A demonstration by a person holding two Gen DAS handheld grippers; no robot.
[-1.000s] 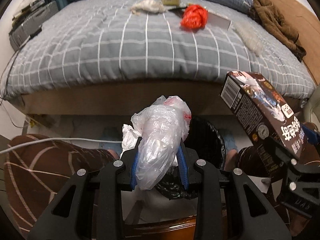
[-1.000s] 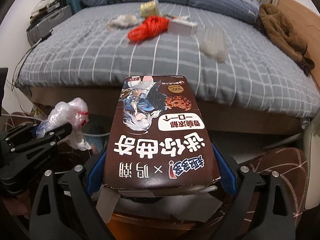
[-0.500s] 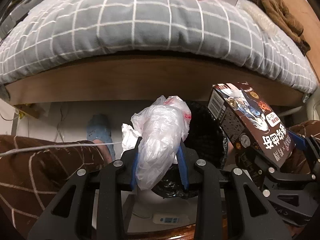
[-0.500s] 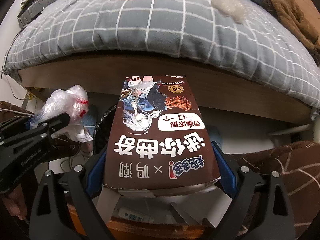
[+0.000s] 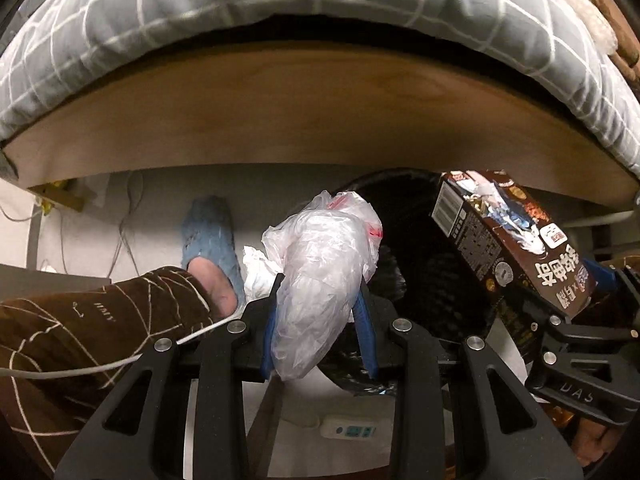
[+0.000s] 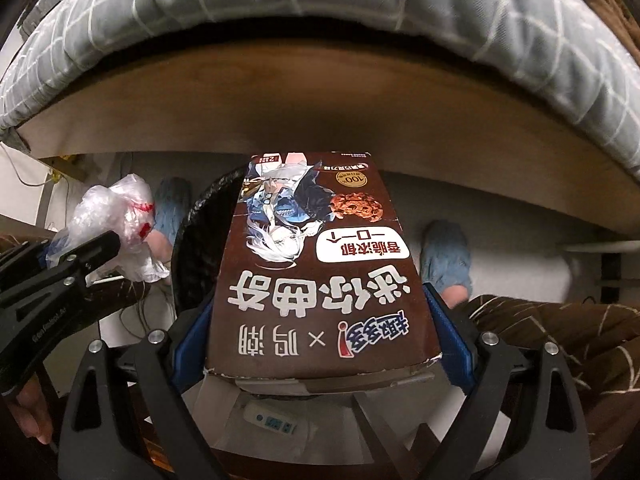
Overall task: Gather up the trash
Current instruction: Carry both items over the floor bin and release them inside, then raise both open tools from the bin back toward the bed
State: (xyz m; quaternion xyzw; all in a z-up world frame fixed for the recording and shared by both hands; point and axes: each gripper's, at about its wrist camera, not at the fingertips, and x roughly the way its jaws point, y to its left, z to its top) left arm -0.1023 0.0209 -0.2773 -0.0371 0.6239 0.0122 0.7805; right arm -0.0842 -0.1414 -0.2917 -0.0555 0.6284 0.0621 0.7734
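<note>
Both grippers have dropped from above the bed to below its edge, and I now hold two pieces of trash over a bin on the floor.

From my left gripper [image 5: 318,316] outward: its blue pads are clamped on a crumpled clear plastic bag [image 5: 320,280], which stands up between the fingers; my right gripper [image 6: 320,344] is closed on a brown cookie box [image 6: 316,276], its long axis running straight out along the fingers; the black-lined trash bin [image 5: 420,280] lies just past both loads, below and ahead; the box overhangs its mouth, while the bag sits at its left rim, so the right hand looks nearer to a clean drop; what the bin already holds is too dark to tell; beyond it rise the wooden bed frame [image 5: 320,112] and grey checked duvet [image 5: 200,12]; my slippered feet [image 5: 208,240] flank the bin.
</note>
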